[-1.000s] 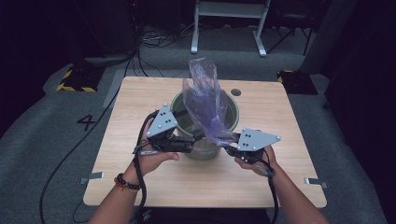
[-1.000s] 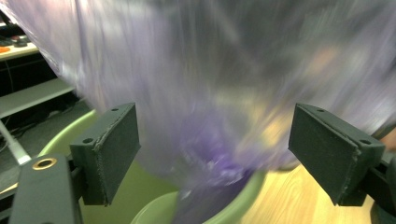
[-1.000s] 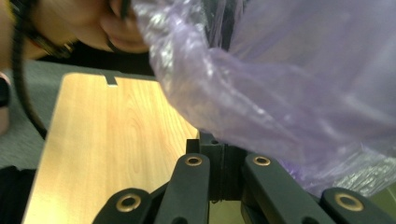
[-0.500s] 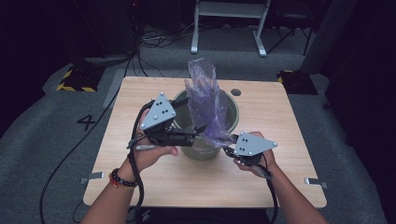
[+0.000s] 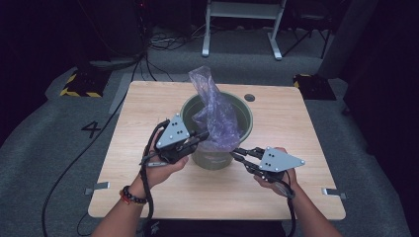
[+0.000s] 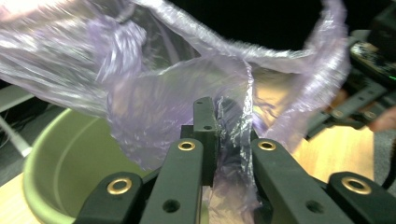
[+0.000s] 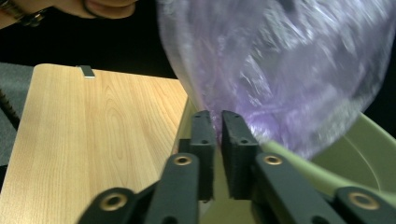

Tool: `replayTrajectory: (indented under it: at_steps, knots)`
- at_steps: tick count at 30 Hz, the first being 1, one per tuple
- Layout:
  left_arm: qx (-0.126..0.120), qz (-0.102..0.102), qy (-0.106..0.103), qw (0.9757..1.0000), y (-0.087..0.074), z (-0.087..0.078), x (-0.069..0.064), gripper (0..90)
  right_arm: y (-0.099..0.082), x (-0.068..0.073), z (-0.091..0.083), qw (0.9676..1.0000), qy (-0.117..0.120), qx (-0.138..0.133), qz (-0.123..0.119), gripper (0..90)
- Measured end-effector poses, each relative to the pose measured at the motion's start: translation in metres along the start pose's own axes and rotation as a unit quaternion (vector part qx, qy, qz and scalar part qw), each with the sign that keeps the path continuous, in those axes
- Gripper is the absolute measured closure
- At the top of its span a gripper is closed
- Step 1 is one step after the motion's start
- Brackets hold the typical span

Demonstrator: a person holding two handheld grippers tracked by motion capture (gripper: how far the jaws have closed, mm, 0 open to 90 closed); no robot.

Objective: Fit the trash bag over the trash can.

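**At the bucket rim: left tongs take the bag**

At the worktop's (image 5: 148, 192) centre, the purple bag (image 5: 213, 116) drapes over the green bucket's (image 5: 247, 116) six-o'clock rim. The left tongs (image 6: 219, 140) have just been closing and now pinch its film; the right tongs (image 7: 218, 135) have just been opening, narrowly parted, film between their tips. The grip seems to be changing hands.

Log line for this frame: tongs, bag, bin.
left tongs: shut on bag | right tongs: slightly apart at bag edge, just been opening | bin: upright on table, bag half in

Bag (image 5: 215, 116) fills bucket (image 5: 244, 111) mouth; tabletop (image 5: 148, 108) around free.
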State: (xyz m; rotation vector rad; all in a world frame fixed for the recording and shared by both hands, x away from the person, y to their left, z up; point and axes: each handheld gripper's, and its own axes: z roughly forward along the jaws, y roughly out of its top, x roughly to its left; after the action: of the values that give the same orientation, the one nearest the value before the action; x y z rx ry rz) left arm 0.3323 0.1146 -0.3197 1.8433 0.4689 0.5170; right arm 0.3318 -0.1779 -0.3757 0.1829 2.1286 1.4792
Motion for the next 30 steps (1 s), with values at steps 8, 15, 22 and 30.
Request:
replayTrajectory:
  at_steps: [8, 15, 22, 30]
  knots:
    - [0.002, 0.015, 0.004, 0.9999, -0.022, 0.001, -0.018, 87.6, -0.004, -0.003, -0.018, 0.9993, 0.009, -0.014, 0.033, 54.4]
    - [0.018, 0.034, 0.006, 0.9993, -0.03, 0.009, -0.026, 87.8, 0.004, 0.006, -0.044, 0.9972, -0.021, -0.042, 0.058, 36.0]
    - [0.029, 0.053, -0.003, 0.9982, -0.029, 0.019, -0.034, 88.8, 0.033, 0.001, -0.051, 0.994, -0.02, -0.076, 0.077, 34.5]
    - [0.034, 0.065, -0.003, 0.9973, -0.03, 0.028, -0.039, 88.7, 0.059, 0.007, -0.034, 0.9962, -0.031, -0.063, 0.052, 35.4]
